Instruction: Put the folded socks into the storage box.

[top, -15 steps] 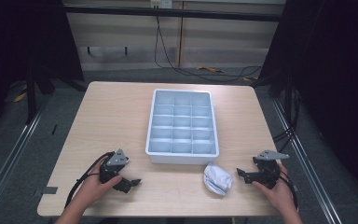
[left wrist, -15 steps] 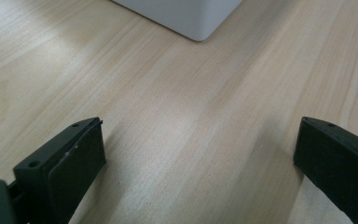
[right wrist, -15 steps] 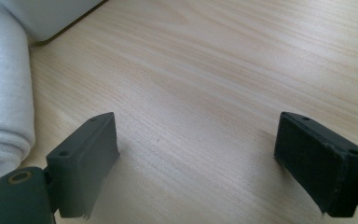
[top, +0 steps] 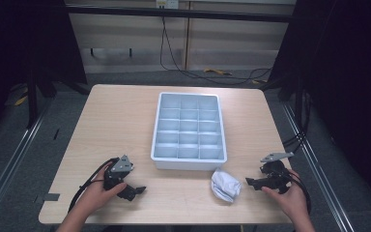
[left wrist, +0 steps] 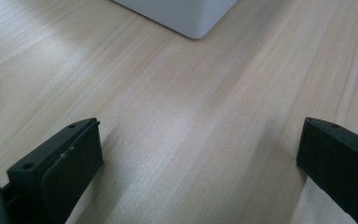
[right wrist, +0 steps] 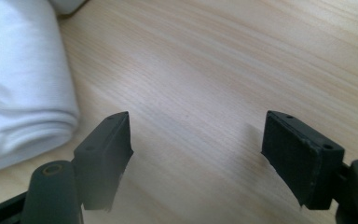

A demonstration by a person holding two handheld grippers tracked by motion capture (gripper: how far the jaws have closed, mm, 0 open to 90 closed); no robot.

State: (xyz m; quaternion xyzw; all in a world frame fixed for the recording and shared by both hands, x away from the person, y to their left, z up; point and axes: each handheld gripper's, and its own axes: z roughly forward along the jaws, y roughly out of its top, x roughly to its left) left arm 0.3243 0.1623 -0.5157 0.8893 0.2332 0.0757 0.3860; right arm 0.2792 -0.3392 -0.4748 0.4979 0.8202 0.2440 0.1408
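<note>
Right gripper view: jaws spread wide over bare surface point(right wrist: 205, 70).
White cloth point(right wrist: 23, 84), seemingly rolled, lies just outside one jaw; left gripper point(left wrist: 200, 163) likewise gapes empty.

Light wood table point(top: 125, 125), centre of scene. Pale blue-grey compartment tray point(top: 189, 126) right of table centre, all cells empty. Black cables point(top: 183, 67) on grey floor beyond far edge. Dark frame posts left and right.

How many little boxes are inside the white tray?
15 in the white tray: three across, five rows from the near wall to the far one. All look empty. The rolled white cloth lies outside, by its near right corner.
</note>
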